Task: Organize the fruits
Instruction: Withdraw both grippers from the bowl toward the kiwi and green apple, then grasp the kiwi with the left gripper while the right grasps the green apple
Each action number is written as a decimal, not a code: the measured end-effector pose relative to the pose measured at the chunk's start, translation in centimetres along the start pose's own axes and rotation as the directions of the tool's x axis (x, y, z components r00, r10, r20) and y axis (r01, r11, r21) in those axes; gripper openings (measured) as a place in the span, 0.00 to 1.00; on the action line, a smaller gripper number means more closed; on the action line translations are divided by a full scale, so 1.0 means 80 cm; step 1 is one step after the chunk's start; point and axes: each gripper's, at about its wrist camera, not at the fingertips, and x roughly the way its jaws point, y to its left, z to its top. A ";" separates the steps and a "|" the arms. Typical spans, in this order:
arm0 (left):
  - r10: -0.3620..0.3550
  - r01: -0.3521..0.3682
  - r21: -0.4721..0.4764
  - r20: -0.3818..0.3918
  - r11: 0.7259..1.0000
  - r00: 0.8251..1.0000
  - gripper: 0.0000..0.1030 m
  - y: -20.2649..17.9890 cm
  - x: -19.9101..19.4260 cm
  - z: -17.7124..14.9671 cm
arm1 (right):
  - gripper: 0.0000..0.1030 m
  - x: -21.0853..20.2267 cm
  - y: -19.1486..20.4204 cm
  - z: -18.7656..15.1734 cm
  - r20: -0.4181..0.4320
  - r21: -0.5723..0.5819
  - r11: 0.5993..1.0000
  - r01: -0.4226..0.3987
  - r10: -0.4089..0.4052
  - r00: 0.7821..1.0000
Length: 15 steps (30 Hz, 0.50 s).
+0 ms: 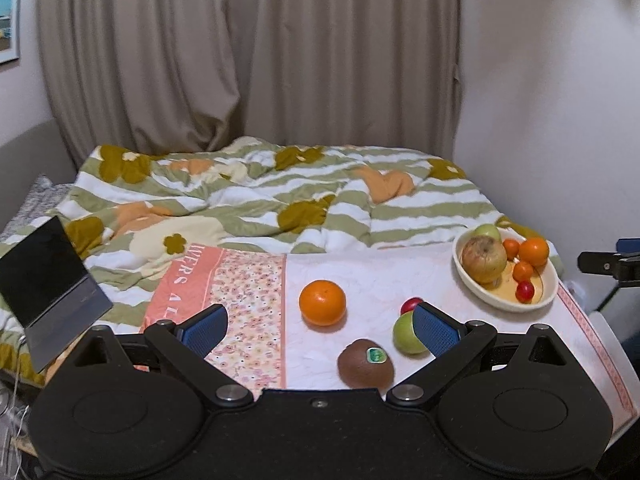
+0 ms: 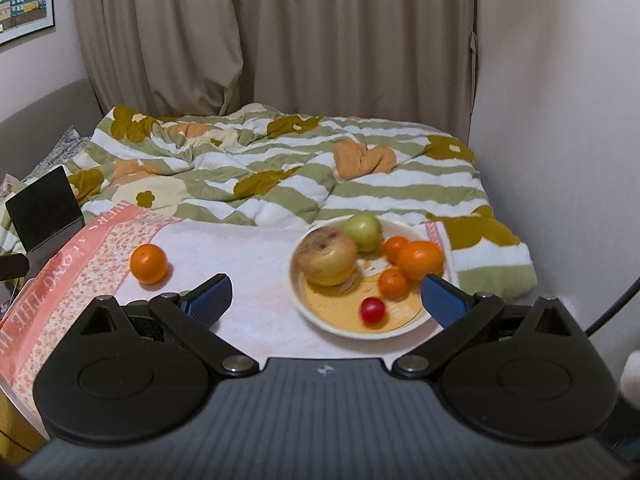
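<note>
An orange (image 1: 322, 302), a brown kiwi (image 1: 365, 364) with a green sticker, a green apple (image 1: 406, 334) and a small red fruit (image 1: 411, 304) lie loose on a white cloth. My left gripper (image 1: 320, 330) is open and empty just before them; its right pad hides part of the green apple. A cream bowl (image 2: 298, 292) holds a large yellow-red apple (image 2: 326, 256), a green apple (image 2: 363, 232), three oranges and a red fruit (image 2: 373, 311). My right gripper (image 2: 326, 298) is open and empty, straddling the bowl's near side. The loose orange (image 2: 148, 263) lies left.
The cloth (image 1: 360, 268) with a pink flowered border covers a surface before a bed with a striped flowered quilt (image 1: 260, 196). A dark tablet (image 1: 48, 292) stands propped at the left. A wall (image 2: 560, 120) is at the right, curtains behind.
</note>
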 end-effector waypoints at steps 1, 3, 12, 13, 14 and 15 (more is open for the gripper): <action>-0.018 0.018 0.007 -0.004 1.000 1.000 0.98 0.008 0.002 -0.001 | 1.00 0.002 0.008 -0.001 -0.006 0.004 1.000 0.006 -0.006 1.000; -0.058 0.059 0.019 -0.020 0.998 0.998 0.98 0.024 0.010 -0.002 | 1.00 0.006 0.027 -0.004 -0.019 0.011 1.000 0.021 -0.021 1.000; -0.220 0.230 0.102 -0.104 0.968 0.970 0.98 0.067 0.062 -0.011 | 1.00 0.042 0.096 -0.017 -0.081 0.032 0.999 0.036 -0.034 0.996; -0.233 0.245 0.109 -0.115 0.963 0.966 0.98 0.068 0.069 -0.014 | 1.00 0.048 0.101 -0.020 -0.093 0.029 0.999 0.032 -0.029 0.995; -0.247 0.262 0.115 -0.130 0.958 0.960 0.98 0.070 0.077 -0.017 | 1.00 0.055 0.106 -0.023 -0.102 0.028 0.999 0.025 -0.022 0.995; -0.262 0.280 0.123 -0.149 0.952 0.954 0.98 0.069 0.086 -0.021 | 1.00 0.060 0.110 -0.025 -0.110 0.030 0.999 0.015 -0.011 0.994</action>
